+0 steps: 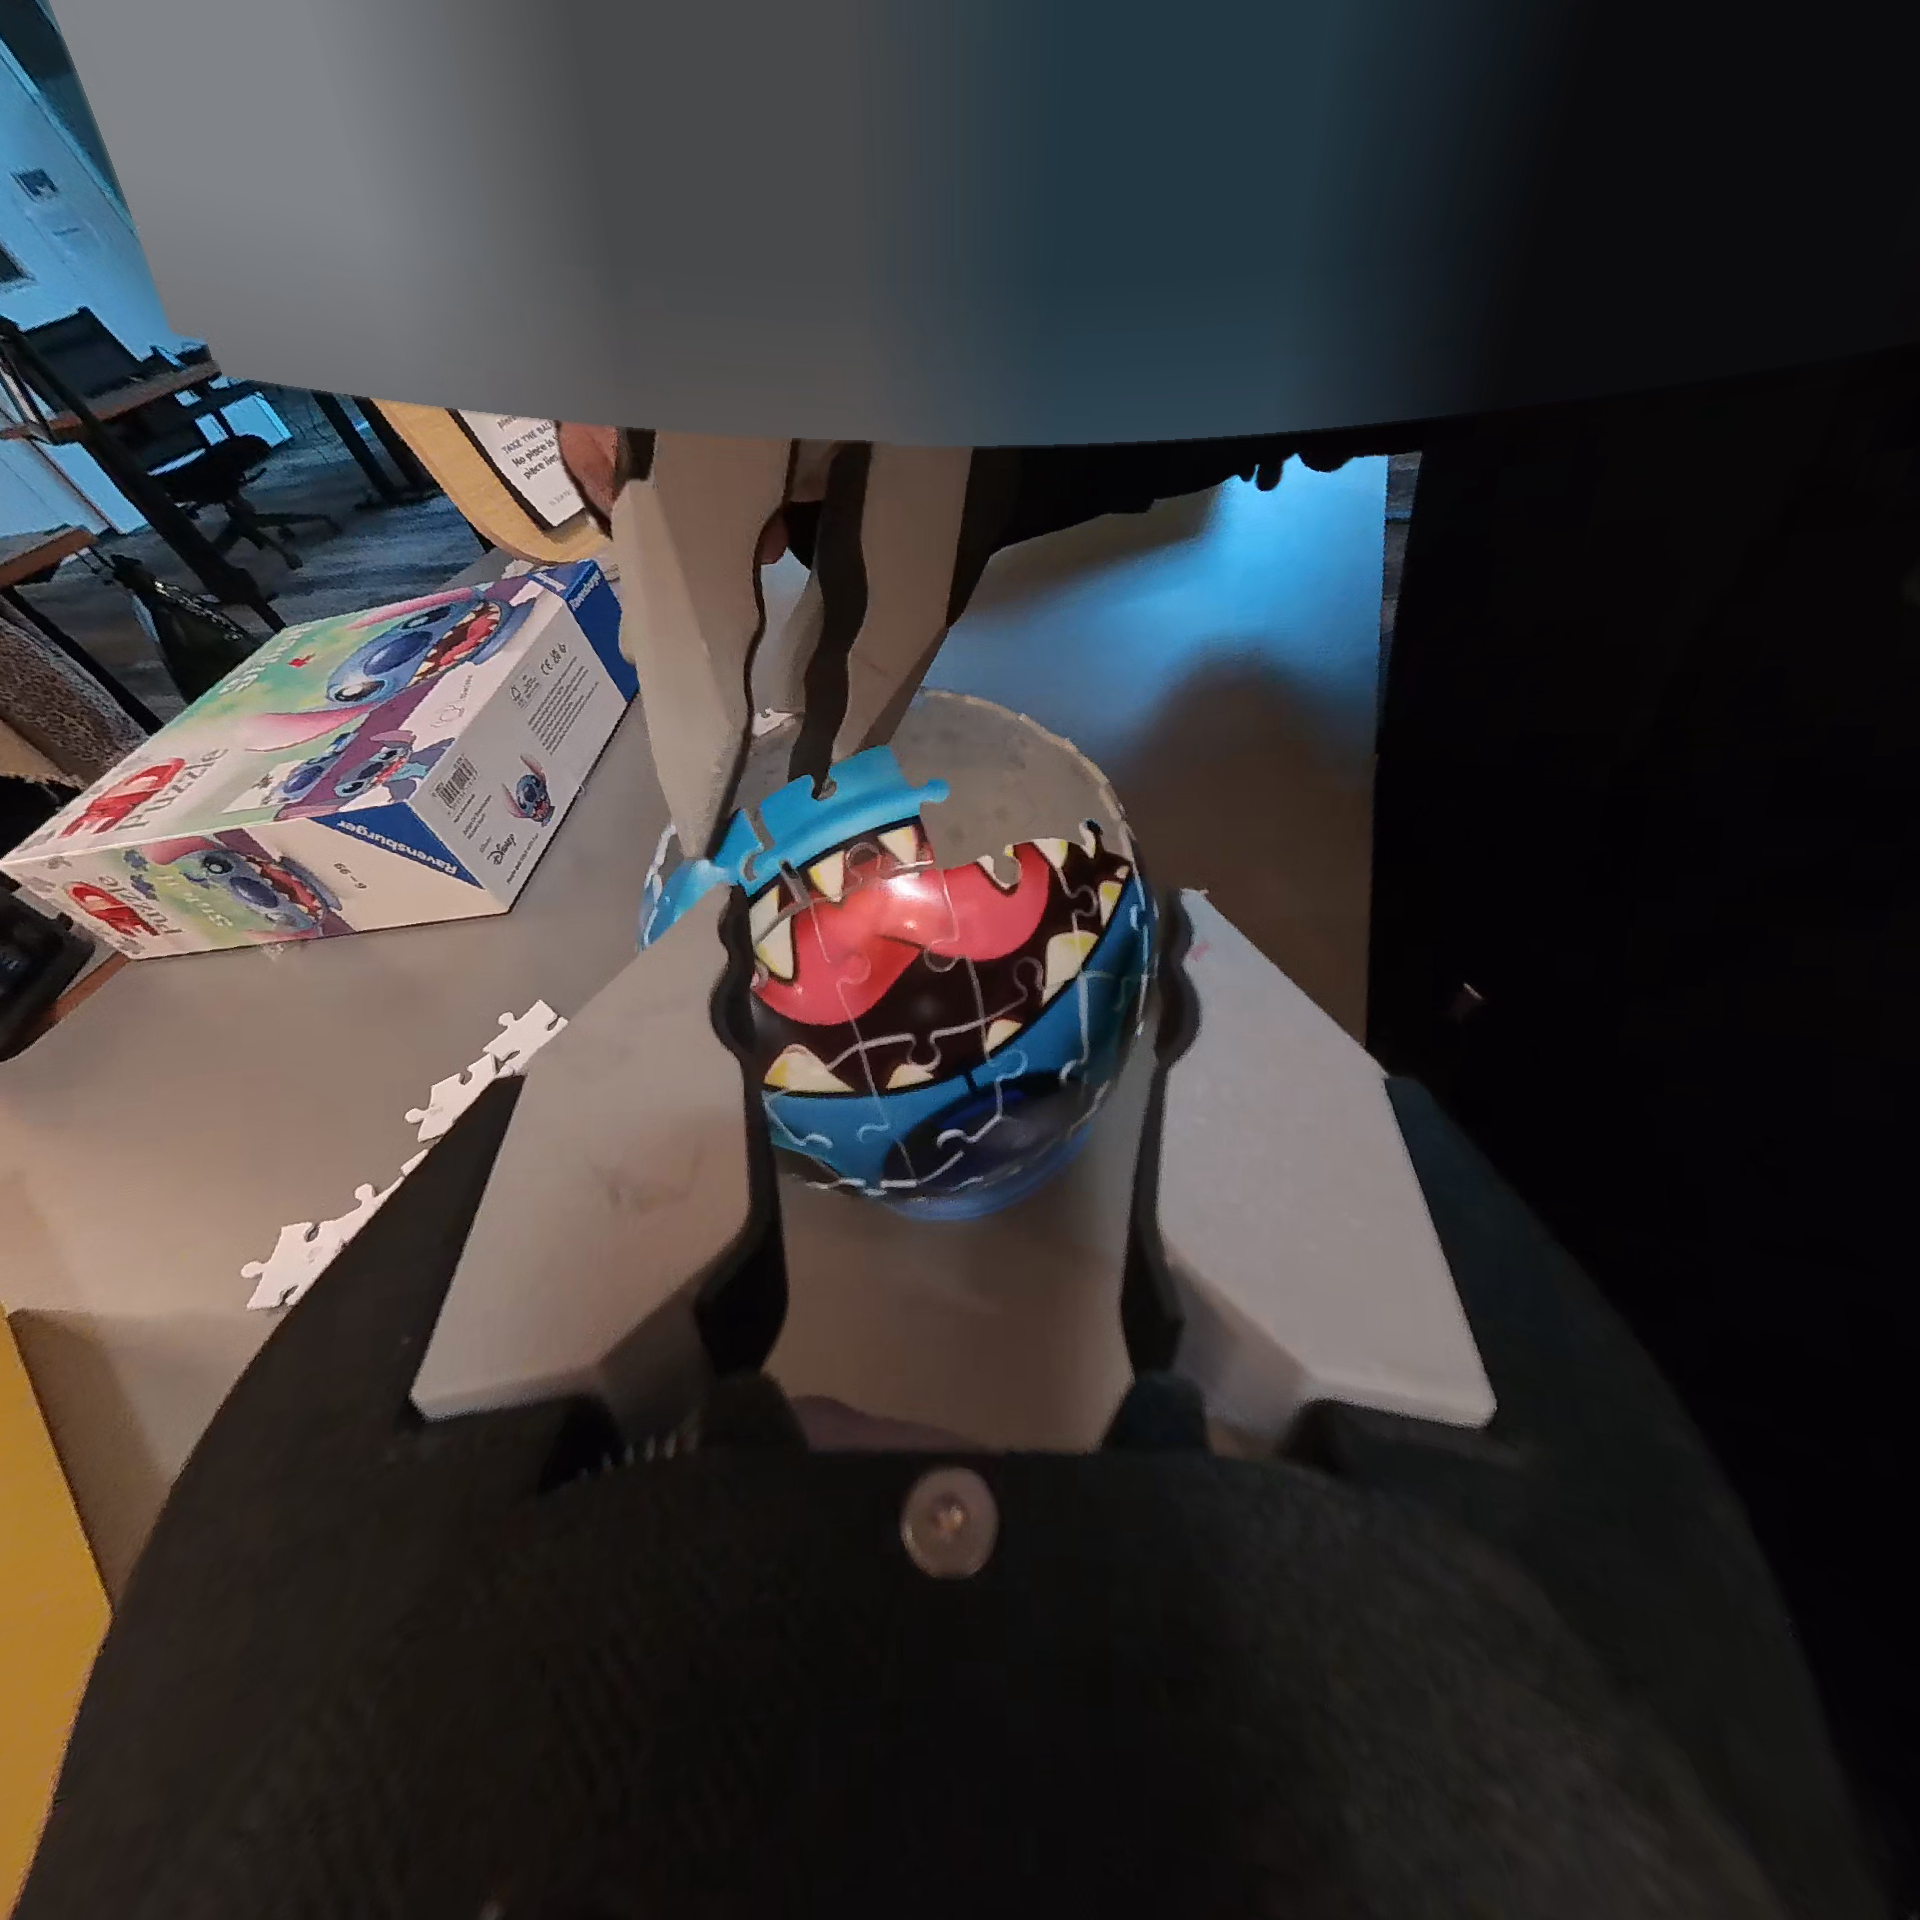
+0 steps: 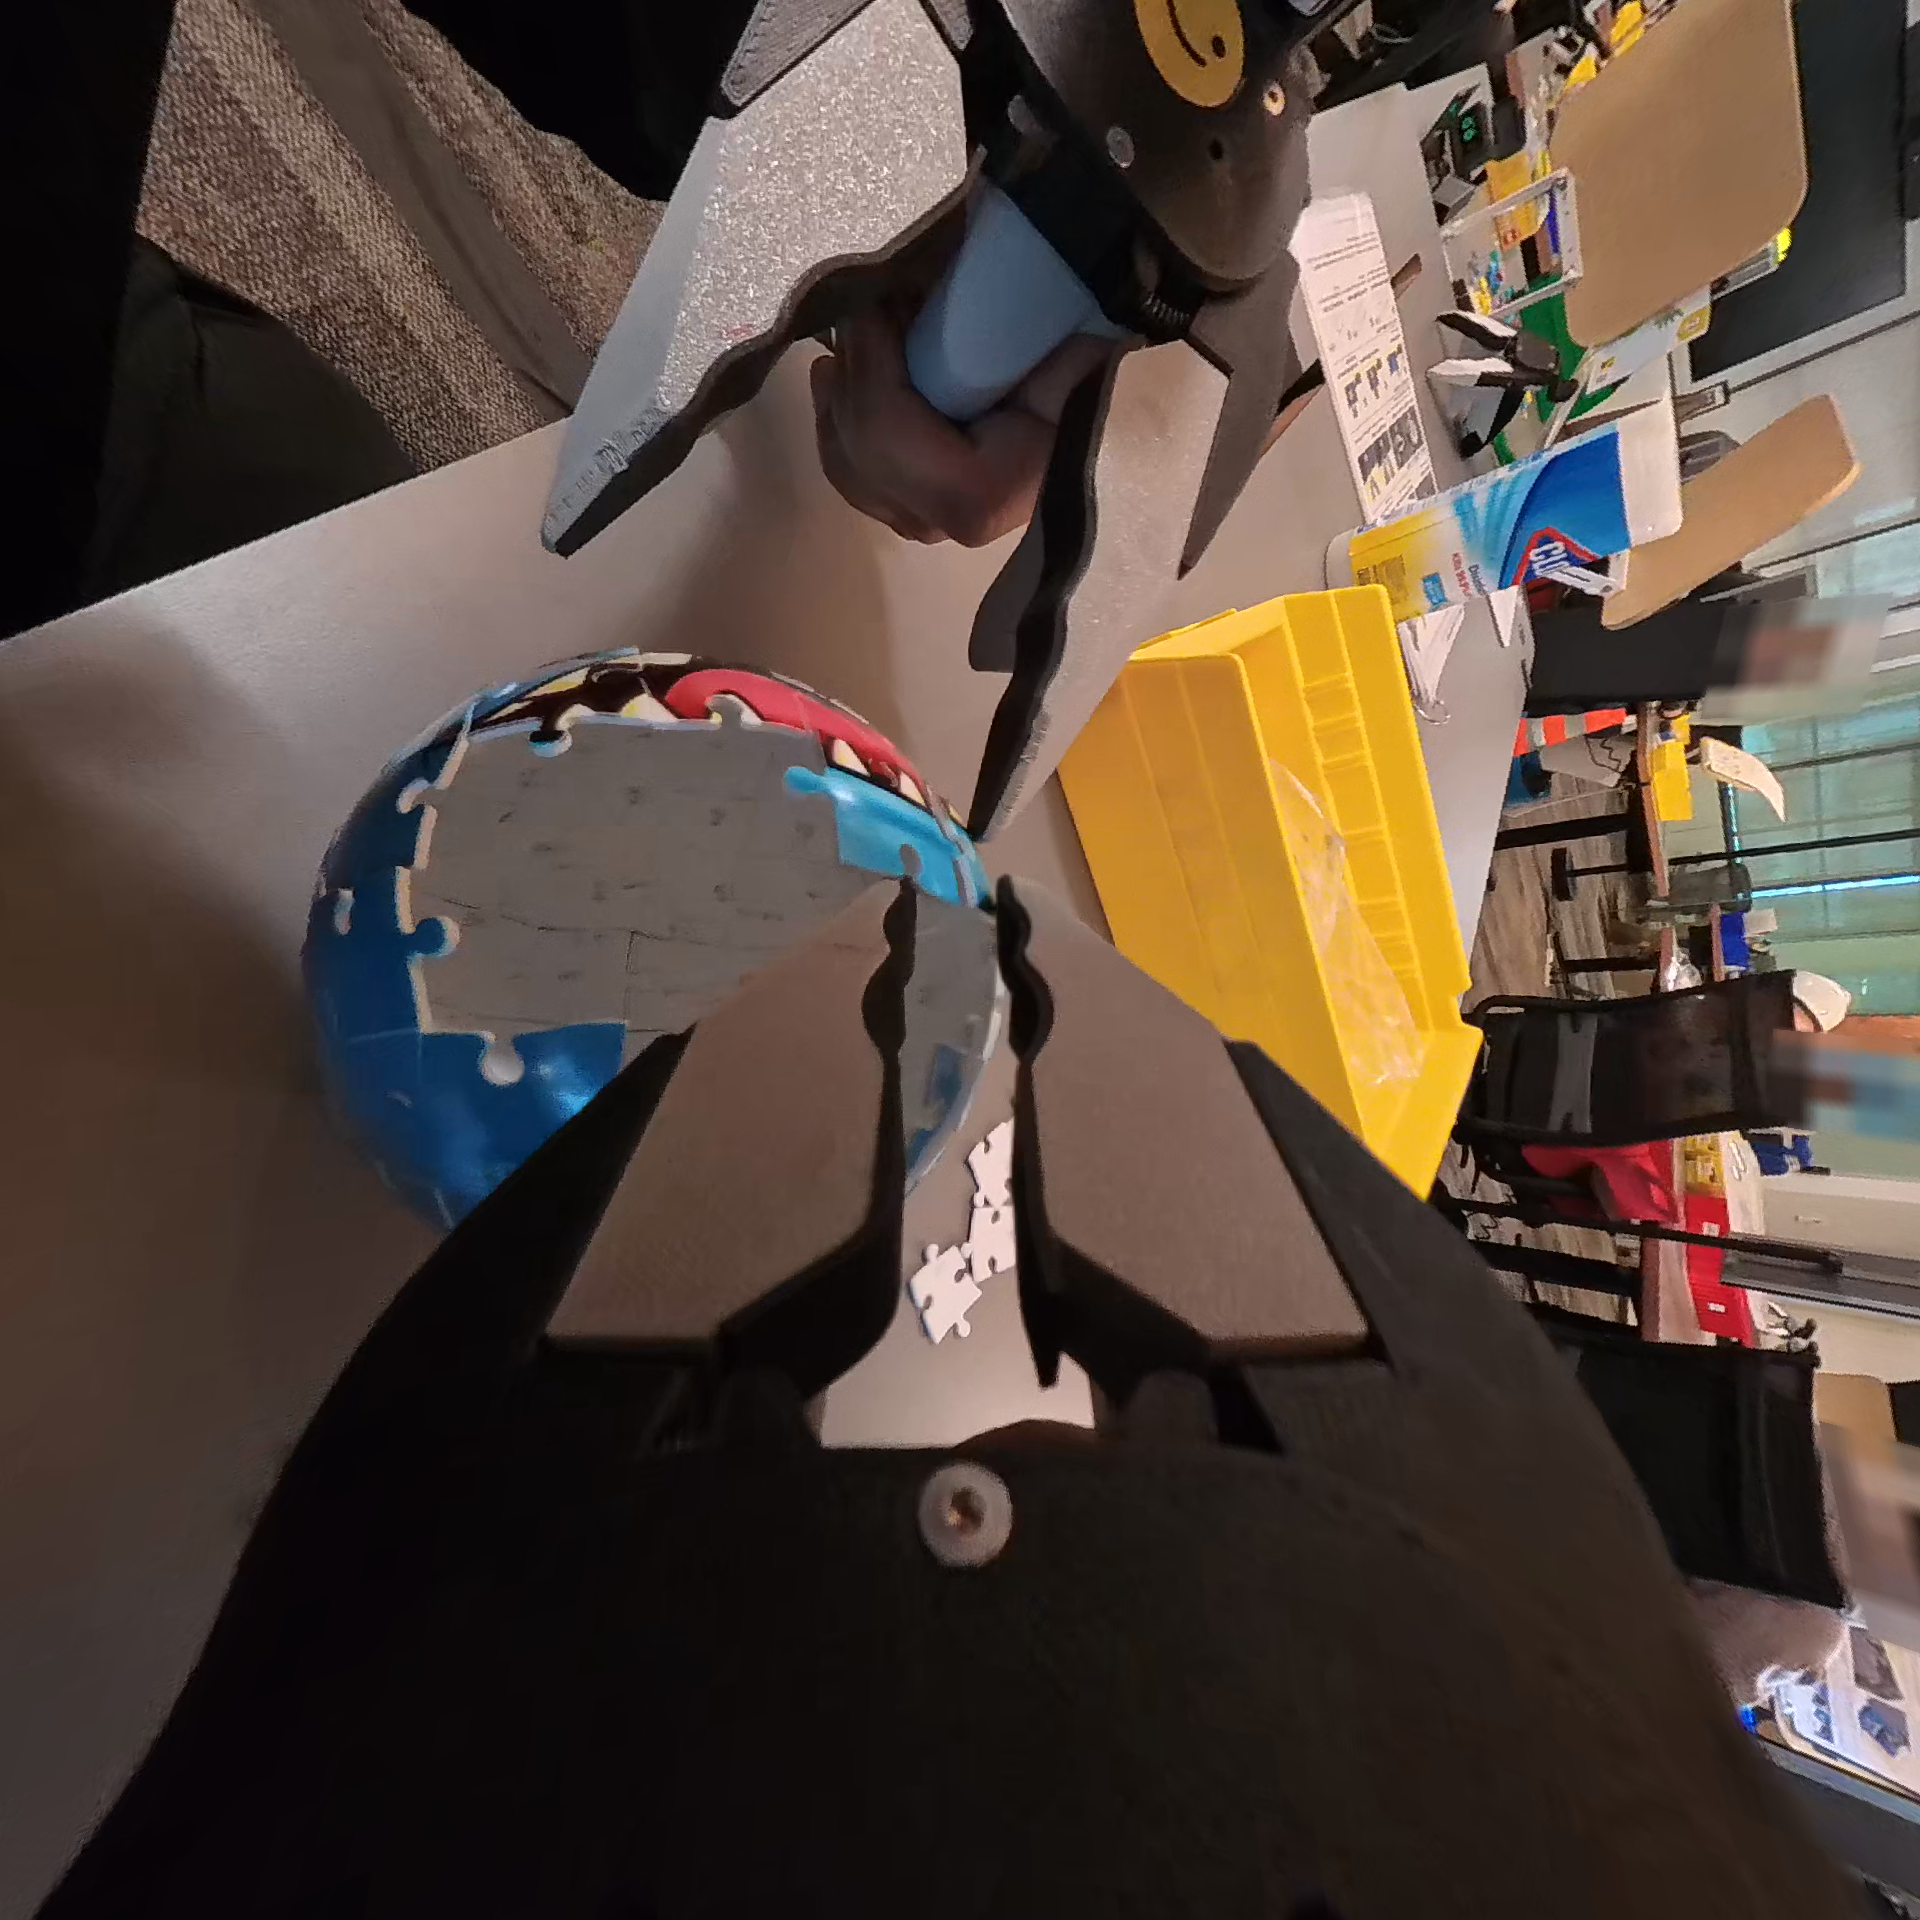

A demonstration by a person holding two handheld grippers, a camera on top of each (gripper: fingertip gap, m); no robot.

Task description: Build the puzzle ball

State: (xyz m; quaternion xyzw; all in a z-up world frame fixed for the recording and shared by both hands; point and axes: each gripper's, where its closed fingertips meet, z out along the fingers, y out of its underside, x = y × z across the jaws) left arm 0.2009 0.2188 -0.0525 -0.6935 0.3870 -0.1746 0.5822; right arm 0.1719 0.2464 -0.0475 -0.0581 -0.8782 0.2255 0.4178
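the ball (image 1: pixel 940 1003) sits mid-frame in the left wrist view, a part-built shell on the grey table (image 1: pixel 260 1049), mouth picture facing the camera and its top open. the left gripper (image 1: pixel 951 966) has its jaws set wide, one finger on each side of the ball; they look to be bracing it, though whether both pads truly touch cannot be told.

the right gripper (image 2: pixel 951 899) comes in from above. in the right wrist view its jaws are narrow, tips closed on the light blue piece (image 2: pixel 883 831) at the rim of the opening, right of centre. in the left wrist view the same piece (image 1: pixel 831 810) stands at the ball's top edge, its tabs partly meshed with the toothed row below.

judged from this, the step in hand is seating that rim piece. the next move likely calls for a press down and inward along the shell's curve until the tabs lock, with the left gripper steadying the ball against rolling. too hard a push could buckle the open shell.

spare pieces (image 2: pixel 971 1236) lie white side up on the table at lower centre of the right view, near a yellow bin (image 2: pixel 1278 831) at right. the box (image 1: pixel 343 748) lies at upper left of the left view.
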